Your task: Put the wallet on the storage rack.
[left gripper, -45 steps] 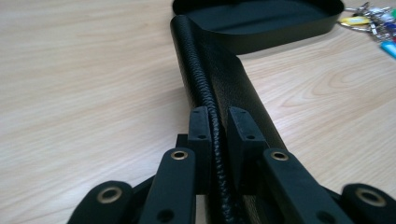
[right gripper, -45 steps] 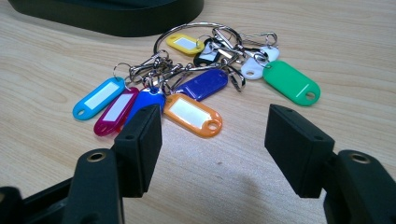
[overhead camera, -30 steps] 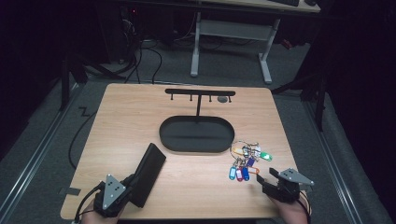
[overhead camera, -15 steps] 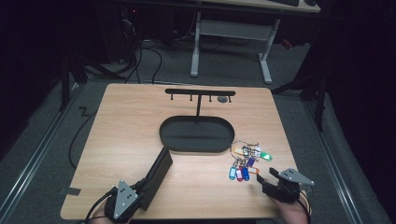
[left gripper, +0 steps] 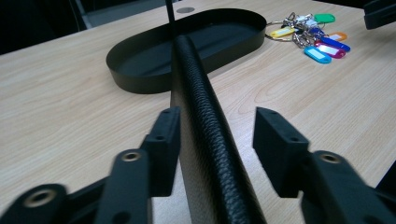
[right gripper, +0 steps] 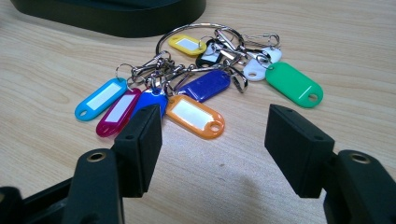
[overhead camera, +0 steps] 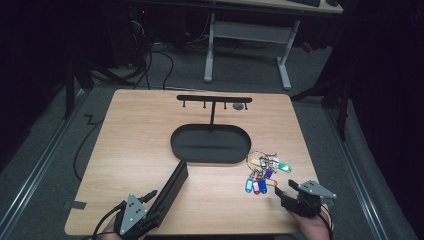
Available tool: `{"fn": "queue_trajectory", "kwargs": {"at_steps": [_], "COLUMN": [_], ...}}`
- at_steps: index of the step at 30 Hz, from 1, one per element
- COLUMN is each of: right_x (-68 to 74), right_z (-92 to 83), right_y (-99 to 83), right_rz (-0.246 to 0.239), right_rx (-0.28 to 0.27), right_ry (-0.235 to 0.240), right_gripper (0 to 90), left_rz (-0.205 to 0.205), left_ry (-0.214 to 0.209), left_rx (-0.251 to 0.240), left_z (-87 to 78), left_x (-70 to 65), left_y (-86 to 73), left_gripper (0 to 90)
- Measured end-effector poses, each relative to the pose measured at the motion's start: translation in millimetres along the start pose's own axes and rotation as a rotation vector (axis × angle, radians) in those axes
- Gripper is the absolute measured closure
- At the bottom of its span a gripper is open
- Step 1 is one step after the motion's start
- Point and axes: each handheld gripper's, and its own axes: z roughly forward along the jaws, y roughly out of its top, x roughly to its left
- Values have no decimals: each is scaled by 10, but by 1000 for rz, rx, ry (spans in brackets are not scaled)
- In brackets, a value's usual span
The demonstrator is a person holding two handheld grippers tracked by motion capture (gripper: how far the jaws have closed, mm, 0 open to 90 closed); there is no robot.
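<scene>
A black grained leather wallet (overhead camera: pixel 170 192) stands on its long edge on the wooden table (overhead camera: pixel 130 140), pointing toward the black oval tray (overhead camera: pixel 210 156). My left gripper (overhead camera: pixel 153 207) straddles its near end. In the left gripper view the wallet (left gripper: pixel 205 121) lies between the jaws, which have just been opening; the right pad (left gripper: pixel 275 140) stands clear of it and the left pad is close beside it. My right gripper (overhead camera: pixel 283 193) is open just short of a bunch of coloured key tags (overhead camera: pixel 262 172) on metal rings; nothing is between its pads (right gripper: pixel 140 140).
Behind the tray (left gripper: pixel 140 79) rises a black T-shaped rack with hooks (overhead camera: pixel 214 100); a small grey disc (overhead camera: pixel 239 106) lies by it. The key tags (right gripper: pixel 201 79) lie just right of the tray. Table edges are close to both hands, and the floor around is dark.
The wallet has gone from lying flat to standing on its edge. My left gripper shifted right along the front edge and its jaws spread apart. The right gripper kept still.
</scene>
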Motion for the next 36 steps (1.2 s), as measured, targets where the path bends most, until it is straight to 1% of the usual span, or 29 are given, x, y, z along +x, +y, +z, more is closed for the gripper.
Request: {"fn": "queue_trajectory", "kwargs": {"at_steps": [1, 3, 5, 6, 7, 8, 9, 10, 11, 12, 13, 14, 15, 16, 17, 18, 19, 23, 24, 27, 29, 32, 34, 36], "right_x": [0, 0, -1, 0, 1, 6, 8, 6, 4, 4, 7, 7, 11, 13, 18, 26, 31, 39, 35, 24, 32, 59, 73, 74], "right_z": [0, 1, 2, 2, 3, 5, 7, 16, 23, 29, 33, 33, 37, 38, 37, 40, 42, 47, 48, 49, 50, 49, 41, 33], "right_y": [0, -2, -2, -1, -1, -4, -6, -10, -12, -13, -12, -12, -6, -4, -6, -7, -8, -7, -5, 4, 6, 12, 22, 28], "right_rz": [0, 2, -1, 0, -1, 5, 8, 5, 7, 9, 10, 10, 8, 10, 16, 18, 8, 5, 4, -3, -6, -16, -19, -24], "right_rx": [0, 2, 1, 1, 1, 3, 6, 8, 11, 13, 14, 14, 10, 9, 10, 12, 12, 12, 10, -1, 0, -3, -6, -10], "right_ry": [0, 0, 0, 1, 2, 3, 5, 6, 7, 10, 11, 11, 13, 14, 15, 19, 21, 37, 40, 53, 62, 75, 77, 76], "right_gripper": [368, 368, 369, 368, 369, 369, 368, 367, 367, 367, 367, 367, 368, 367, 368, 368, 368, 368, 368, 368, 368, 367, 368, 367], "left_rz": [0, -20, -56, -69, -69, -78, -106, -107, -93, -102, -88, -88, -74, -1, 48, 49, 41, 49, 62, 37, 12, -1, 6, 35], "left_ry": [0, -11, -19, -24, -24, -23, -34, -34, -31, -28, -18, -18, 0, 20, 35, 42, 41, 42, 44, 30, 10, -3, -2, 13], "left_rx": [0, 13, 10, 10, 10, 14, 14, 22, 43, 47, 53, 53, 81, 119, 161, 191, 201, 268, 285, 325, 346, 376, 402, 441], "left_z": [0, 8, 28, 34, 34, 39, 56, 72, 92, 111, 112, 112, 102, 82, 69, 75, 79, 103, 109, 137, 157, 190, 214, 243], "left_x": [0, 28, 18, 16, 16, 15, -4, -8, -2, -17, -16, -16, -11, 45, 84, 93, 92, 121, 144, 171, 181, 180, 174, 161], "left_y": [0, -6, -20, -25, -25, -30, -39, -42, -41, -43, -39, -39, -10, 22, 59, 89, 104, 167, 182, 214, 240, 286, 318, 337], "left_gripper": [492, 477, 460, 458, 457, 458, 467, 476, 475, 471, 469, 469, 466, 461, 457, 446, 428, 389, 385, 383, 388, 401, 405, 412]}}
